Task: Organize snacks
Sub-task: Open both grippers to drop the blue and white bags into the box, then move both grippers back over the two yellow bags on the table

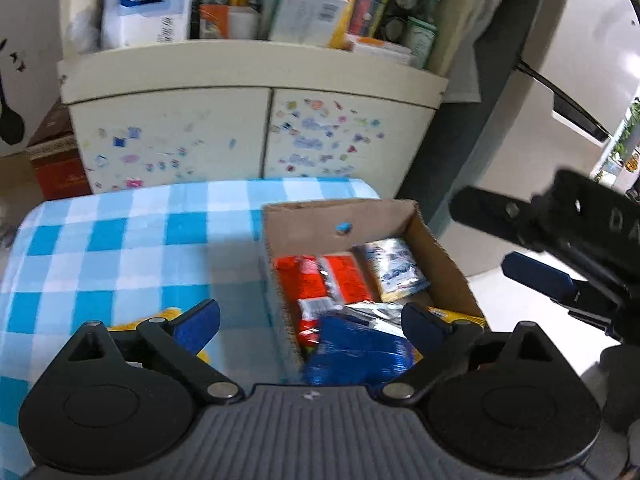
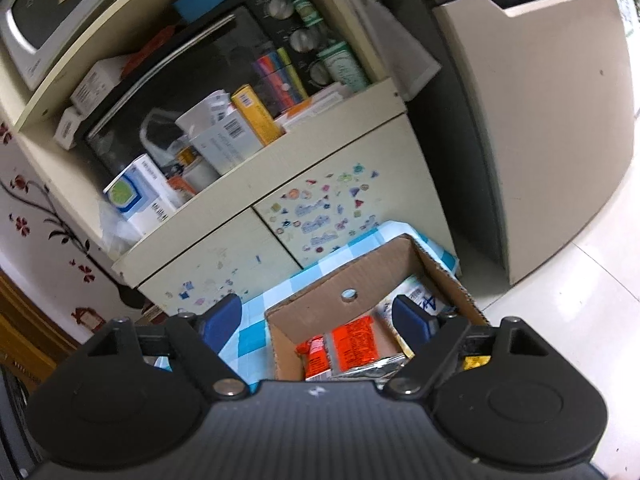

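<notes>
The left gripper (image 1: 310, 322) has its blue-padded fingers spread wide and empty above a crinkled blue foil snack packet (image 1: 356, 356) lying at the near end of the open brown cardboard box (image 1: 444, 248) on the blue-and-white checked tabletop (image 1: 120, 236). Beyond the packet lie orange-red wrappers (image 1: 320, 276), long axes running away from the camera, and a white-and-blue sachet (image 1: 396, 268). Only the left view shows the blue packet and a yellow packet (image 1: 168, 316) on the cloth; the right gripper (image 2: 318, 320), fingers likewise apart and empty, looks from above the box's near end.

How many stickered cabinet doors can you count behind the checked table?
2: the left door and the right door, side by side beneath the cluttered shelf. None seems hidden.
</notes>
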Demonstrator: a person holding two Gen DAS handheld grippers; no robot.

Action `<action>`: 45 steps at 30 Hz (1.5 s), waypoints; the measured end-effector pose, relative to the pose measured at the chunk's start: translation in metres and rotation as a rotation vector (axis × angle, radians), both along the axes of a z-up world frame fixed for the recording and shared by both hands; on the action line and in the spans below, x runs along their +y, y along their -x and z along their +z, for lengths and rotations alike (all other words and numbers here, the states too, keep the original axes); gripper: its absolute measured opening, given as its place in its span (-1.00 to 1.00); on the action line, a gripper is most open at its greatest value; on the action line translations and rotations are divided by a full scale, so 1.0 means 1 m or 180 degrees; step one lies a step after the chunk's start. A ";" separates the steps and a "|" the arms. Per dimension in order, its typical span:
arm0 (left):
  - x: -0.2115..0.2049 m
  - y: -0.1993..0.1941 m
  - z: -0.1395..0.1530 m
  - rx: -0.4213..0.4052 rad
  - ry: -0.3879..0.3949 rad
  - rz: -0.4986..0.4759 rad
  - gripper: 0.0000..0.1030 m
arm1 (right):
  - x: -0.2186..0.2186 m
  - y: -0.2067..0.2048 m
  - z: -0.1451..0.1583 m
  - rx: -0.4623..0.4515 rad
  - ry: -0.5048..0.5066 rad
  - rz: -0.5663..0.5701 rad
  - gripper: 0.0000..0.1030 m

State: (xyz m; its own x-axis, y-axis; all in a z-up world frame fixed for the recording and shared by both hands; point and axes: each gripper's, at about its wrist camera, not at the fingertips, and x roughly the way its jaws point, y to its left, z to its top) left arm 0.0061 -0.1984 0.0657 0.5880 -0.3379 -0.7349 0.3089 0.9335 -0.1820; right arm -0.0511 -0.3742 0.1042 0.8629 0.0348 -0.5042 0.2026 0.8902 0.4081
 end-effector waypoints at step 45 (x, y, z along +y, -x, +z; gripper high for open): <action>0.218 -0.054 -0.069 0.0768 -0.0078 0.1170 1.00 | 0.191 -0.048 -0.102 0.0587 0.1053 0.1473 0.51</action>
